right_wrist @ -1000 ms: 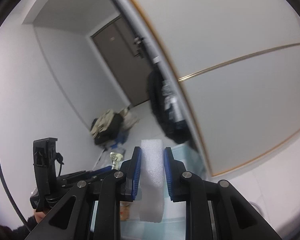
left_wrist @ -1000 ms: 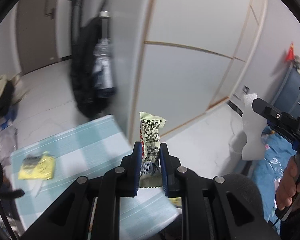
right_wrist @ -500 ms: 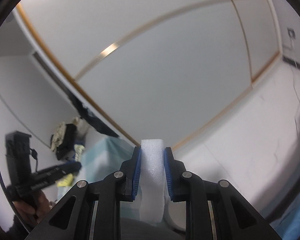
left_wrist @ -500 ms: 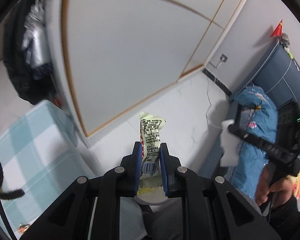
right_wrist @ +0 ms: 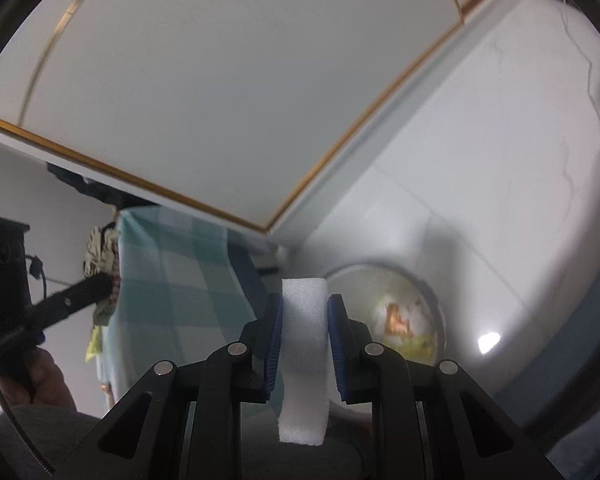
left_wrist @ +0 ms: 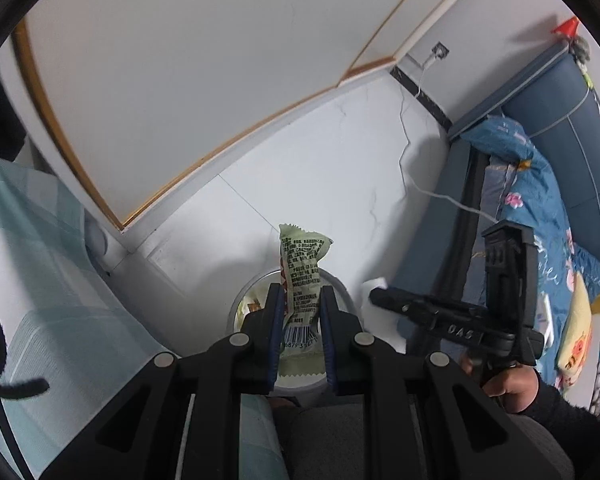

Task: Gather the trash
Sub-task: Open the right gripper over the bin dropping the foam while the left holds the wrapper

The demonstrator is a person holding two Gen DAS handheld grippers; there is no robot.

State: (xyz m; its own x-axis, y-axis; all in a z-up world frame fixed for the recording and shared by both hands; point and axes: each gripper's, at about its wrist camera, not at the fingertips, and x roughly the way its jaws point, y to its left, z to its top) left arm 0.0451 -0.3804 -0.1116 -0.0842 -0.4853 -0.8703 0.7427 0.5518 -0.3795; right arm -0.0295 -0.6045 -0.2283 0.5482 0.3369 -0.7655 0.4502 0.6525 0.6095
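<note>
Above the newly visible trash bin (left_wrist: 236,312), wrapper (left_wrist: 302,280) and foam strip (right_wrist: 304,344) are kept clamped by left gripper (left_wrist: 299,304) and right gripper (right_wrist: 305,316).

White wardrobe doors (left_wrist: 188,80) with thin gold trim are filling most of the wall ahead, and everything else is arranging itself around them. Below them a pale marbled floor (left_wrist: 320,184) is spreading out, catching a bright spot of light (right_wrist: 488,343). To the left of the doors a table under a pale green checked cloth (left_wrist: 32,280) is standing close against them. To their right a wall socket (left_wrist: 440,51) is feeding a white cable (left_wrist: 404,136) that is trailing toward a bed with a blue headboard (left_wrist: 560,120) and flowered blue bedding (left_wrist: 532,192).
</note>
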